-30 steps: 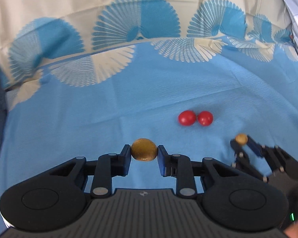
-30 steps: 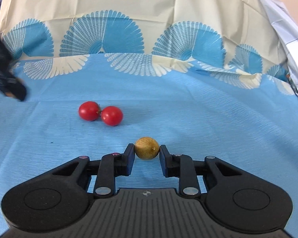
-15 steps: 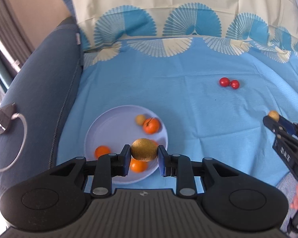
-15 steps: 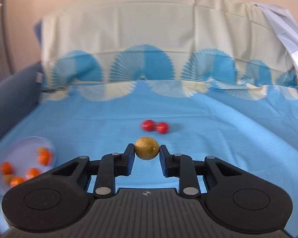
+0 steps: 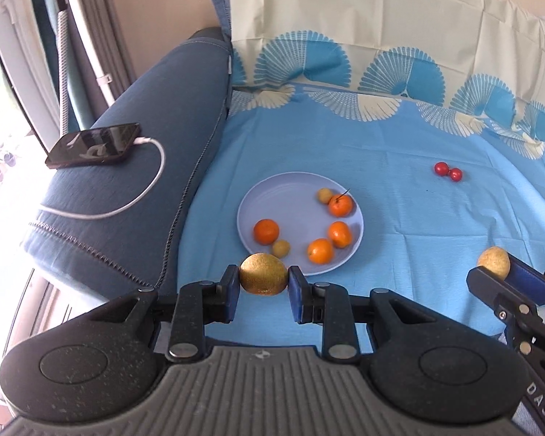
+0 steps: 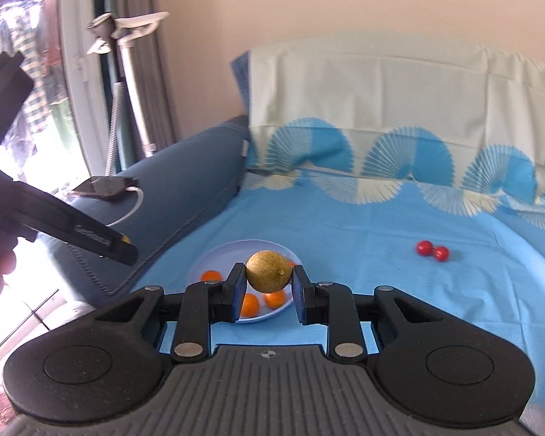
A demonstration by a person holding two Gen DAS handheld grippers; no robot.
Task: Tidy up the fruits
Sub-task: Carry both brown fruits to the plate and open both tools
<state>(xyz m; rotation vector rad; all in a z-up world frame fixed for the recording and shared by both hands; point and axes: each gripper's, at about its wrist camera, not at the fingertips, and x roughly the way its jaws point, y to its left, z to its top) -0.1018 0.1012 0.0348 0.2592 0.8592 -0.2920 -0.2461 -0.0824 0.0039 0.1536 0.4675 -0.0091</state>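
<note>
Both grippers are being swung over from the red pair toward the plate (image 5: 252, 200) on the blue sheet (image 5: 399, 167). Left gripper (image 5: 263, 283) is clamped on one yellow fruit (image 5: 263, 274), right gripper (image 6: 269, 283) on another yellow fruit (image 6: 269, 271); each is best lowered into a bare patch before being let go, tbh.

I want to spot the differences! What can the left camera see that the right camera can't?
Only the left camera shows the whole plate with two small yellow fruits among the oranges. Only the right camera shows the stand by the window. Both show the two red fruits, the phone, and each tool, left and right, gripping a brownish-yellow fruit.
</note>
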